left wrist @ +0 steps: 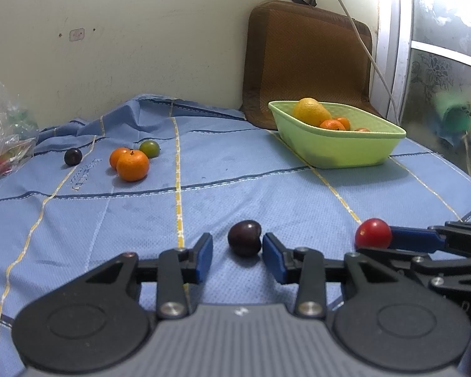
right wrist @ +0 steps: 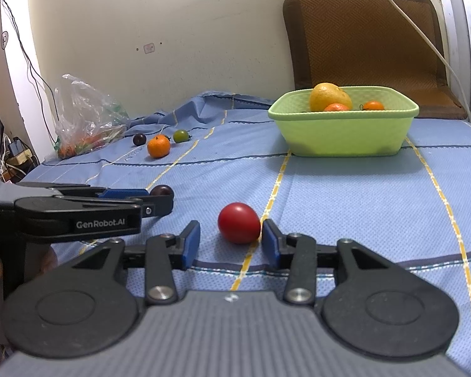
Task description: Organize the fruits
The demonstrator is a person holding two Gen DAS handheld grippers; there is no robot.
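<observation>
Blue checked cloth [left wrist: 235, 188] covers the bench. Green basket [left wrist: 345, 147] sits toward the far right corner, holding a yellow citrus [left wrist: 311, 111] and small oranges [left wrist: 334, 124]; brown cushion [left wrist: 307, 56] leans on the wall behind it. Far left: two oranges [left wrist: 132, 165] touching each other, green tomato [left wrist: 149, 148] just behind them, small dark fruit [left wrist: 73, 156] to their left, plastic bag [right wrist: 84, 116] at the far left edge. White cable [left wrist: 361, 40] hangs down the wall.

Left gripper [left wrist: 237, 253]: fingers spread, dark plum [left wrist: 245, 238] on the cloth between them, touching or almost touching the right pad [left wrist: 274, 259], clear gap to the other pad. Not gripped.

Right gripper [right wrist: 230, 240]: fingers spread, red tomato [right wrist: 239, 222] on the cloth between them, against the right pad [right wrist: 271, 242], gap on the left. Not gripped.

Both grippers sit side by side near the front edge, close together; nothing stands between them and the basket.
</observation>
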